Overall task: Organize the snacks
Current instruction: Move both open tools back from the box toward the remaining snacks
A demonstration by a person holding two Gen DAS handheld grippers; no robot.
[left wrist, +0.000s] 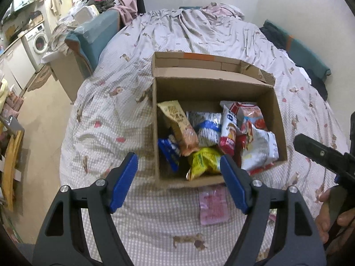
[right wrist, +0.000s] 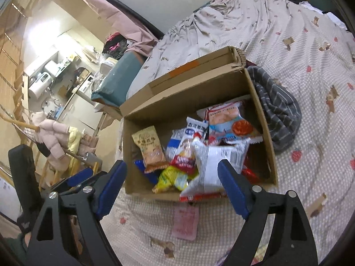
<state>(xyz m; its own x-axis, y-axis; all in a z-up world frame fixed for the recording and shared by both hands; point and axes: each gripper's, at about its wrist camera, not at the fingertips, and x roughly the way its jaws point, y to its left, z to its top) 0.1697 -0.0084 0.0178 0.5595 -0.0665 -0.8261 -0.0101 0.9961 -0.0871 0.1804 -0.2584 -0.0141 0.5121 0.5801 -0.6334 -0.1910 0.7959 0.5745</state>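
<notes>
An open cardboard box [left wrist: 270, 88] sits on the bed and holds several snack packets: a tan one [left wrist: 179, 124], a yellow one [left wrist: 205, 161], a blue-and-white one [left wrist: 208, 128], a red one [left wrist: 228, 130] and a silver-white one [left wrist: 259, 150]. The box also shows in the right wrist view [right wrist: 177, 102]. A pink packet [left wrist: 214, 207] lies flat on the quilt in front of the box, also in the right wrist view [right wrist: 185, 222]. My left gripper [left wrist: 178, 179] is open and empty, just before the box's near edge. My right gripper [right wrist: 170, 184] is open and empty, hovering at the box's near rim.
The bed's checked quilt [left wrist: 111, 122] spreads all around the box. A grey striped cloth [right wrist: 279, 110] lies against the box's right side. The floor, a washing machine [left wrist: 36, 41] and cluttered furniture are off the bed's left edge.
</notes>
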